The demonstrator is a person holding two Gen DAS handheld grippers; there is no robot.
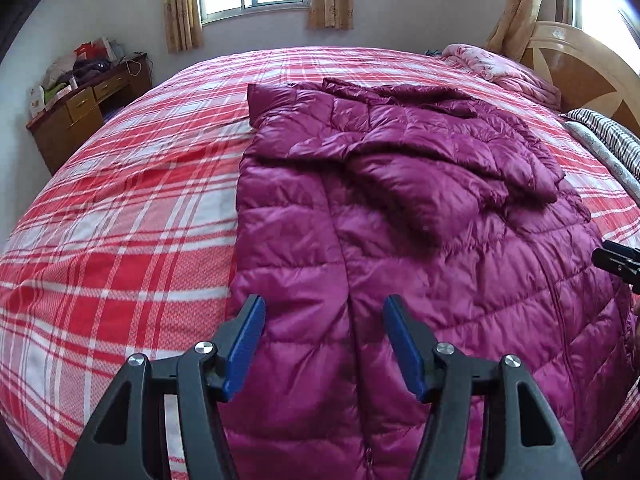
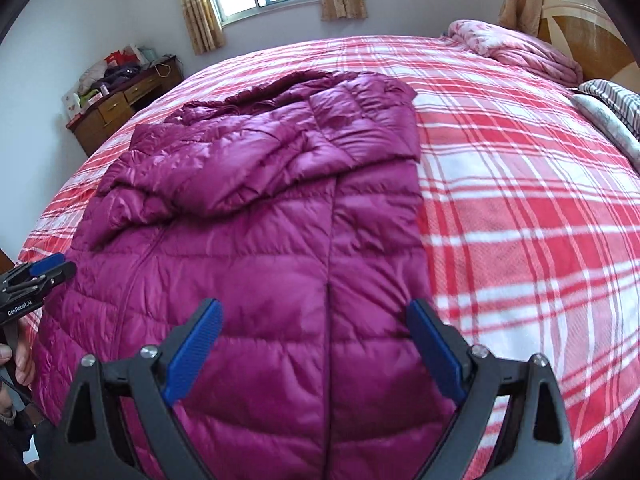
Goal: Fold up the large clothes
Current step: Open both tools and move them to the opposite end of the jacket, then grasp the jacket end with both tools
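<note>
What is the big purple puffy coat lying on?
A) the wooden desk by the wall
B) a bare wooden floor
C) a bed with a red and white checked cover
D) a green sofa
C: the purple coat is spread flat on the red and white checked bed cover, while the wooden desk stands apart against the far wall.

- My bed [image 1: 120, 216], spread with a red-and-white plaid cover, carries everything here.
- A magenta quilted down coat [image 1: 400, 208] lies flat across it, sleeve folded over the body.
- A bunched pink blanket [image 1: 500, 68] rests near the wooden headboard [image 1: 580, 64].
- Striped bedding [image 1: 612, 136] lies along that same end.
</note>
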